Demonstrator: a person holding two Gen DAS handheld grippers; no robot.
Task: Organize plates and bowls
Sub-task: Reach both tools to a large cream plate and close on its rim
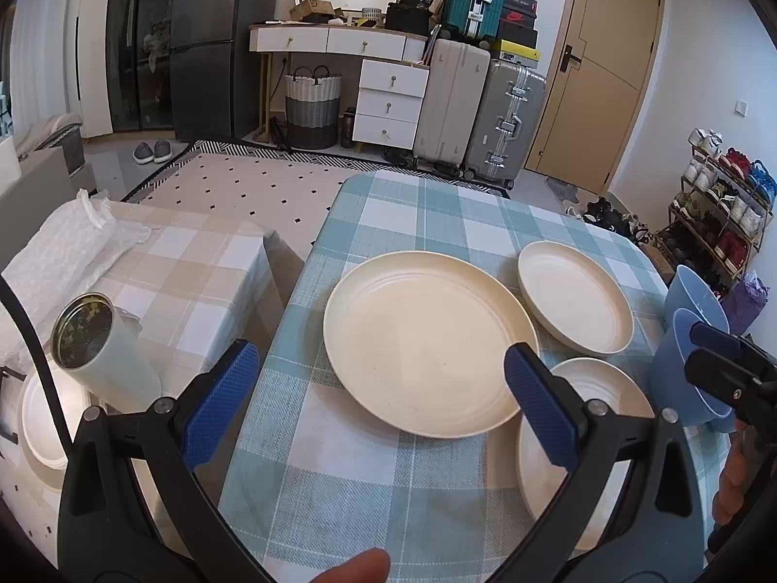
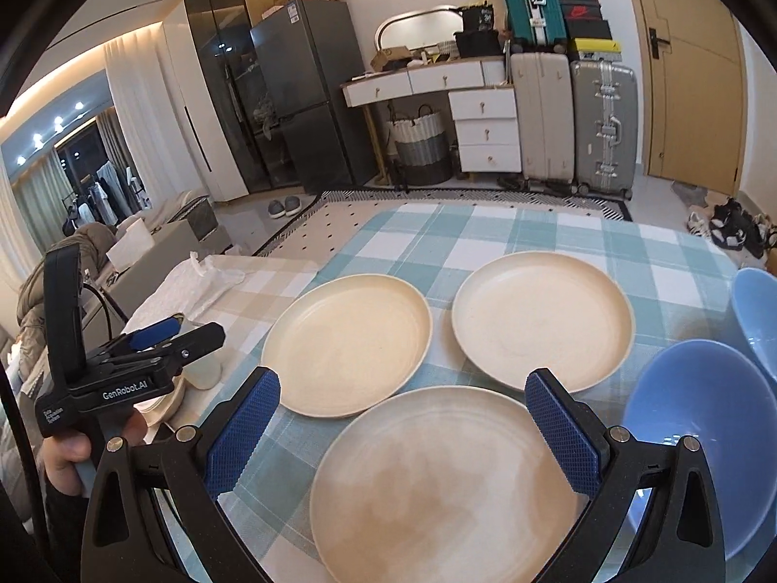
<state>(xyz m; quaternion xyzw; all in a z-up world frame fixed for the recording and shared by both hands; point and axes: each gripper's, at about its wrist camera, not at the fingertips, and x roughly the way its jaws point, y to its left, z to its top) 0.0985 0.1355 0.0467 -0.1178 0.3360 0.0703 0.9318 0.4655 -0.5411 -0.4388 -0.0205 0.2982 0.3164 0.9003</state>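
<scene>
Three cream plates on the blue checked tablecloth (image 2: 534, 228): the large plate (image 1: 427, 340) at 9 o'clock of the group, a far plate (image 2: 541, 318) at 1 o'clock, a near plate (image 2: 447, 486) at 5 o'clock. Two blue bowls, the near bowl (image 2: 704, 447) and the far bowl (image 2: 757, 316), at 3 o'clock by the table edge. Left gripper (image 1: 381, 403) wide open, empty, over the large plate; right gripper (image 2: 403, 422) wide open, empty, over the near plate.

The far pale blue plastic bowl (image 2: 757, 311) is cut off by the right picture edge at the checked tablecloth's (image 2: 485, 228) right edge. The right gripper's finger hides part of the nearest cream round plate (image 1: 590, 388) (left view).
</scene>
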